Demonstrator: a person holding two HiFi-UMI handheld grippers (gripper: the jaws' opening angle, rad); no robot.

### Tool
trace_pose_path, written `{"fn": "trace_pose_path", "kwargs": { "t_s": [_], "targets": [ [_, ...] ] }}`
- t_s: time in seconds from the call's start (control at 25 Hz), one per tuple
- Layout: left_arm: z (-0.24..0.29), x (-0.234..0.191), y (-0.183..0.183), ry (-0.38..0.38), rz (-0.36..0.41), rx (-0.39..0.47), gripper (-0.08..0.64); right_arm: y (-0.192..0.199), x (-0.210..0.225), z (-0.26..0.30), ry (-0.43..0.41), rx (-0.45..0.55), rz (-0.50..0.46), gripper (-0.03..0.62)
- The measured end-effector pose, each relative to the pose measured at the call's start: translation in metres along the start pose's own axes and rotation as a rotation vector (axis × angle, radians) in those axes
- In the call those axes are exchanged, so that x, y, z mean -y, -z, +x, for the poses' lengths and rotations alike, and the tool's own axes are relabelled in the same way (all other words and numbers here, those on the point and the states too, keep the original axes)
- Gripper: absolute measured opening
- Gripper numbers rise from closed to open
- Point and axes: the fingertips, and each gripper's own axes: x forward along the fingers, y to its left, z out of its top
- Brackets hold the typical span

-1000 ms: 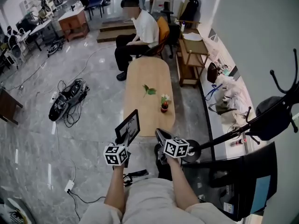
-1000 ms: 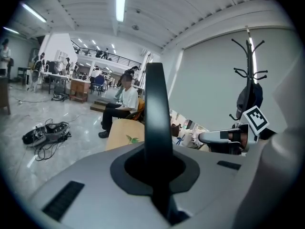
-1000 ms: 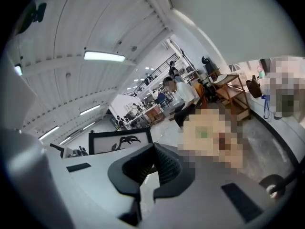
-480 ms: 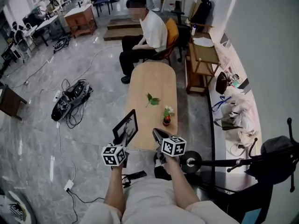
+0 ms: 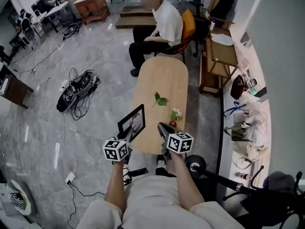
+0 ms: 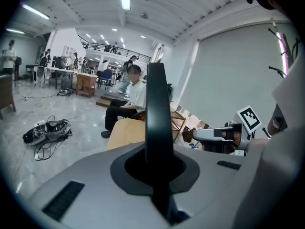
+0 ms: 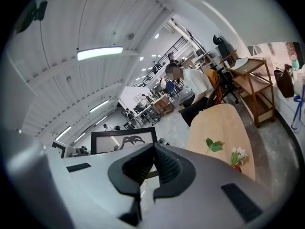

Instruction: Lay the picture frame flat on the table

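Observation:
A black picture frame (image 5: 132, 122) with a white print stands upright in the air over the near left corner of the light wooden table (image 5: 162, 78). My left gripper (image 5: 127, 137) is shut on its lower edge. In the left gripper view the frame (image 6: 157, 104) shows edge-on as a dark bar rising from between the jaws. Just to the right, my right gripper (image 5: 162, 129) is shut with nothing in it and does not touch the frame. The right gripper view has the frame (image 7: 123, 140) behind the closed jaws.
On the table stand a small pot of flowers (image 5: 174, 120) and a green leaf sprig (image 5: 160, 99). A person (image 5: 164, 20) sits at the far end. Cables (image 5: 76, 87) lie on the floor to the left. A wooden stand (image 5: 220, 56) is at the right.
The table's near end has come closer under the grippers. The left gripper still holds the frame upright, and the right gripper stays beside it.

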Motion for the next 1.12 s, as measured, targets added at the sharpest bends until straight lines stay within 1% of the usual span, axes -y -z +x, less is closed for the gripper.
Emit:
{"fn": "trace_pose_path", "kwargs": {
  "t_s": [0.16, 0.32, 0.44, 0.56, 0.64, 0.72, 0.84, 1.0, 1.12],
  "targets": [
    [0.024, 0.001, -0.006, -0.01, -0.03, 0.004, 0.026, -0.012, 0.031, 0.009, -0.004, 0.0, 0.026, 0.032],
    [0.022, -0.011, 0.0, -0.045, -0.058, -0.01, 0.026, -0.002, 0.061, 0.018, 0.01, -0.009, 0.101, 0.032],
    [0.014, -0.03, 0.01, -0.081, -0.113, 0.005, 0.026, 0.011, 0.076, 0.026, 0.015, -0.037, 0.125, 0.032],
    [0.02, -0.048, -0.002, -0.088, -0.179, 0.051, 0.026, -0.005, 0.082, 0.037, 0.012, -0.022, 0.137, 0.032],
    [0.024, -0.056, -0.004, -0.091, -0.206, 0.047, 0.026, -0.007, 0.082, 0.039, 0.022, -0.029, 0.134, 0.032],
    [0.032, -0.063, -0.003, -0.076, -0.219, 0.032, 0.026, -0.004, 0.083, 0.039, 0.038, -0.034, 0.136, 0.032],
    [0.052, -0.075, -0.009, -0.029, -0.218, 0.008, 0.027, -0.008, 0.087, 0.041, 0.072, -0.016, 0.132, 0.032],
    [0.09, -0.093, -0.021, 0.046, -0.174, -0.053, 0.026, -0.018, 0.101, 0.052, 0.128, 0.022, 0.161, 0.032],
    [0.12, -0.118, -0.026, 0.109, -0.134, -0.126, 0.026, -0.01, 0.106, 0.073, 0.167, 0.029, 0.196, 0.032]
  ]
}}
